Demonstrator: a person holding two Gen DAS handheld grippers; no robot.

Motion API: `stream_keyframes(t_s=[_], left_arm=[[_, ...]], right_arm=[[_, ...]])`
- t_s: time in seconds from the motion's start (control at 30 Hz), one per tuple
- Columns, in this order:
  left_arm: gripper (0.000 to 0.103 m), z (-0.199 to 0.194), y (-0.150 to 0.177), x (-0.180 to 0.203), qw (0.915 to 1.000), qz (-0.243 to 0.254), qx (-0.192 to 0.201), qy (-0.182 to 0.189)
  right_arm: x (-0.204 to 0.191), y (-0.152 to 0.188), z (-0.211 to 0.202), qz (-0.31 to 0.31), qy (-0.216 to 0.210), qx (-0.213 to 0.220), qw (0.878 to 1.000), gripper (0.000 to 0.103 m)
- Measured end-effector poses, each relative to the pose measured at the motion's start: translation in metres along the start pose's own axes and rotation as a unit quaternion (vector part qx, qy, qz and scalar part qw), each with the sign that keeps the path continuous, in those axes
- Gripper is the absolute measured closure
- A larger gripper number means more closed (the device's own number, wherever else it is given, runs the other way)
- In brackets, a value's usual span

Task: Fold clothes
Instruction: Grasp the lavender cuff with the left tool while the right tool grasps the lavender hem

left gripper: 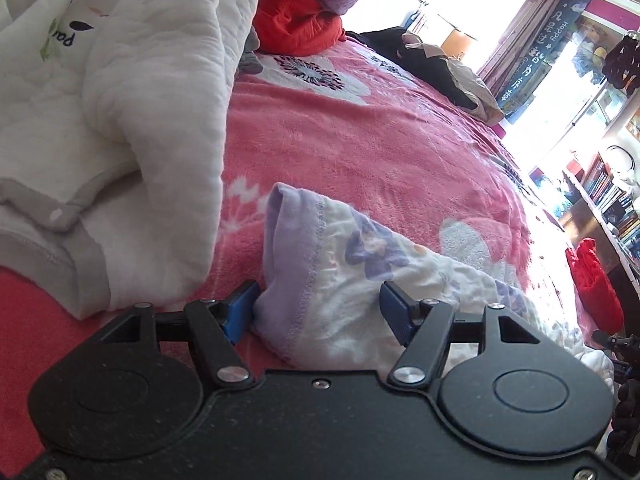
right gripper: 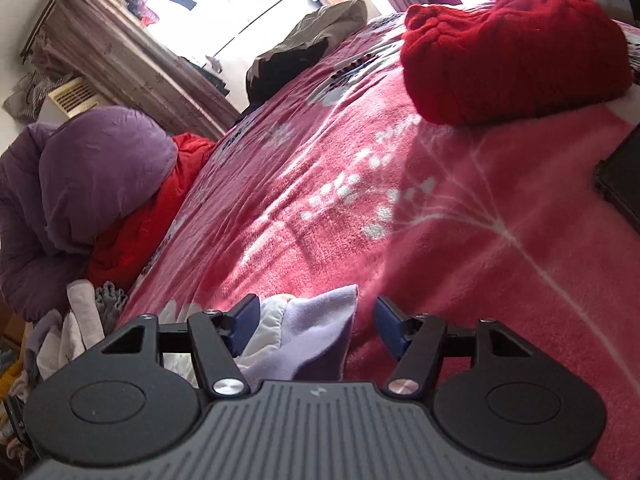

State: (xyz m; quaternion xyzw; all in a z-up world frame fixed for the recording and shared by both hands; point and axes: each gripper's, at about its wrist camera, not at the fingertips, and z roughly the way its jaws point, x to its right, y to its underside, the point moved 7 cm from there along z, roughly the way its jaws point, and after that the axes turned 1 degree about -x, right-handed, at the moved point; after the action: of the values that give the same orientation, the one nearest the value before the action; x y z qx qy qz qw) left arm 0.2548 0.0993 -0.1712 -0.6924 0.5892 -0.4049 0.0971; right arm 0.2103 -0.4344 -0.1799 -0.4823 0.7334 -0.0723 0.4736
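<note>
A white garment with purple flowers and a lilac hem (left gripper: 360, 264) lies on the pink flowered blanket (left gripper: 380, 140). My left gripper (left gripper: 320, 304) is open, its blue fingers on either side of the garment's lilac edge. In the right wrist view another lilac corner of the garment (right gripper: 316, 324) lies between the open fingers of my right gripper (right gripper: 316, 320). Neither gripper is closed on the cloth.
A white quilted garment with grey trim (left gripper: 120, 128) lies at the left. A red knit sweater (right gripper: 516, 52) lies folded on the bed. A purple padded coat (right gripper: 92, 184) and red clothing (right gripper: 160, 208) are piled at the bed's side. A dark flat object (right gripper: 624, 176) lies at the right edge.
</note>
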Motion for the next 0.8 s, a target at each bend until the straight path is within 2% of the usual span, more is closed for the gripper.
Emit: stream_keyframes(t_s=[0.07,0.1,0.13,0.17,0.2,0.27,0.33,0.43,0.53,0.63,0.7,0.8], left_arm=[[0.039,0.002,0.0,0.004,0.9999,0.009,-0.001,0.005],[0.039,0.004,0.0,0.005,0.9999,0.016,-0.002,0.006],[0.041,0.005,0.0,0.006,0.9997,0.023,-0.003,0.006],[0.047,0.006,0.0,0.007,0.9996,0.027,-0.003,0.005],[0.052,0.007,0.0,0.006,0.9996,0.03,-0.002,0.001],[0.078,0.007,-0.002,0.008,0.9992,0.041,-0.001,0.004],[0.086,0.005,-0.005,0.015,0.9979,0.063,0.008,0.005],[0.089,-0.001,-0.01,0.029,0.9932,0.11,0.037,0.001],[0.089,-0.019,-0.025,0.041,0.9855,0.135,0.103,0.009],[0.088,-0.034,-0.035,0.052,0.9722,0.152,0.178,0.007],[0.088,-0.031,-0.037,0.052,0.9681,0.156,0.196,-0.008],[0.087,-0.01,-0.035,0.043,0.9745,0.15,0.164,-0.032]], right_arm=[[-0.005,0.004,0.011,-0.022,-0.01,-0.027,0.999,0.056],[-0.008,0.008,0.015,-0.032,-0.01,-0.04,0.999,0.069],[-0.011,0.012,0.02,-0.042,-0.011,-0.054,0.998,0.075],[-0.013,0.013,0.02,-0.046,-0.015,-0.054,0.997,0.077],[-0.015,0.013,0.021,-0.051,-0.019,-0.055,0.997,0.082],[-0.018,0.011,0.017,-0.059,-0.027,-0.046,0.997,0.087],[-0.023,0.009,0.014,-0.077,-0.029,-0.037,0.996,0.09],[-0.038,0.005,0.008,-0.148,-0.008,-0.007,0.989,0.093],[-0.052,-0.004,-0.002,-0.188,-0.015,0.036,0.981,0.094],[-0.069,-0.011,-0.011,-0.258,0.01,0.076,0.963,0.095],[-0.079,-0.014,-0.015,-0.292,0.023,0.099,0.951,0.095],[-0.078,-0.024,-0.008,-0.309,0.043,0.109,0.944,0.095]])
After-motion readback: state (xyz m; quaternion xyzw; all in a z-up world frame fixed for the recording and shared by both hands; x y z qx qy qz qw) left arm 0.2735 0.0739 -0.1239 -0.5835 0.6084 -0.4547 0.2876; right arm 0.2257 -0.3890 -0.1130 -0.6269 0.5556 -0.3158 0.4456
